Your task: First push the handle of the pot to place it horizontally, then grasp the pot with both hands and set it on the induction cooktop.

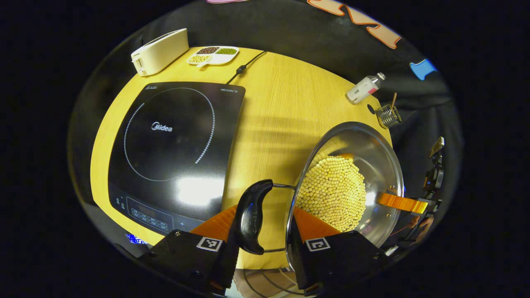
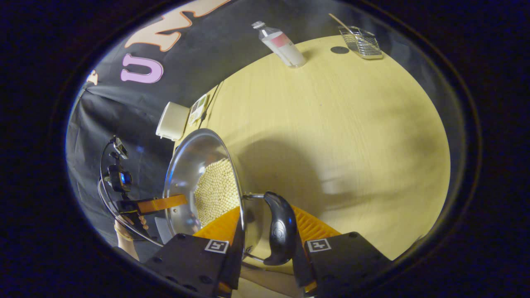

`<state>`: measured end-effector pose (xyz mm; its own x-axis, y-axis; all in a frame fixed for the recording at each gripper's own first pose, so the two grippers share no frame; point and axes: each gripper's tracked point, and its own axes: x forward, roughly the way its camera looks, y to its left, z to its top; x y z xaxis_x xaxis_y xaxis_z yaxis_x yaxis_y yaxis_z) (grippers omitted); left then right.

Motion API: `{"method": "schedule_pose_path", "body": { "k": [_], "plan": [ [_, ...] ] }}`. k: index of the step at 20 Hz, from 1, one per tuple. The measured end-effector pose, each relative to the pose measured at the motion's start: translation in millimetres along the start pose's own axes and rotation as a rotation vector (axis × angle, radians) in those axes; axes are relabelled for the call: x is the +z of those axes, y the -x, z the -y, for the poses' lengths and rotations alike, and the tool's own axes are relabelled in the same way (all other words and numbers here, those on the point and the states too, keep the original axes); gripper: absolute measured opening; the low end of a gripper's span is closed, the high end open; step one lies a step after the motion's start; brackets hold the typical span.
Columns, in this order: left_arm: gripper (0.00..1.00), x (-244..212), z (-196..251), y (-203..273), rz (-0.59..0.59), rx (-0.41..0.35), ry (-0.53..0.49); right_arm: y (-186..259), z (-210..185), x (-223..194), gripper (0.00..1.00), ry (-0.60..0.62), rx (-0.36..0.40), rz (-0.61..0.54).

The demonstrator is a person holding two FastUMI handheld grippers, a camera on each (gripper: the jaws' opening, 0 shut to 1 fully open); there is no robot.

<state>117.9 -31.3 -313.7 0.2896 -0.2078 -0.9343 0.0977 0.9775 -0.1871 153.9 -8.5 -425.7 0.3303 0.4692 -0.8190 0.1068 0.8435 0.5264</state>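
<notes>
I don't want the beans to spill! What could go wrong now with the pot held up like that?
1. The pot is full of loose yellow beans. If one side dips, they could slide out onto the table.
2. Each gripper holds just one small black handle: the left gripper here, the right gripper on the other handle. A slip could drop the pot.
3. It must cross to the induction cooktop; setting it down off-centre is possible.

Both views look steeply down from close over opposite black side handles of the shiny steel pot of yellow beans, sharing the pale wooden table.
</notes>
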Motion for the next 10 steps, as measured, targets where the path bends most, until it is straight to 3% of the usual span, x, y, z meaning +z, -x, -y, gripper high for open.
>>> {"method": "schedule_pose_path", "body": {
  "k": [7, 8, 10],
  "plan": [
    [0.58, 3, -59, 39, 0.038, -0.019, -0.035, -5, -16, -6, 0.48, 0.007, -0.015, 0.026],
    [0.58, 4, -72, 43, 0.041, -0.027, -0.034, -7, -19, -6, 0.54, 0.008, -0.021, 0.032],
    [0.58, 8, -96, 51, 0.046, -0.039, -0.034, -12, -26, -7, 0.54, 0.008, -0.029, 0.037]
  ]
}}
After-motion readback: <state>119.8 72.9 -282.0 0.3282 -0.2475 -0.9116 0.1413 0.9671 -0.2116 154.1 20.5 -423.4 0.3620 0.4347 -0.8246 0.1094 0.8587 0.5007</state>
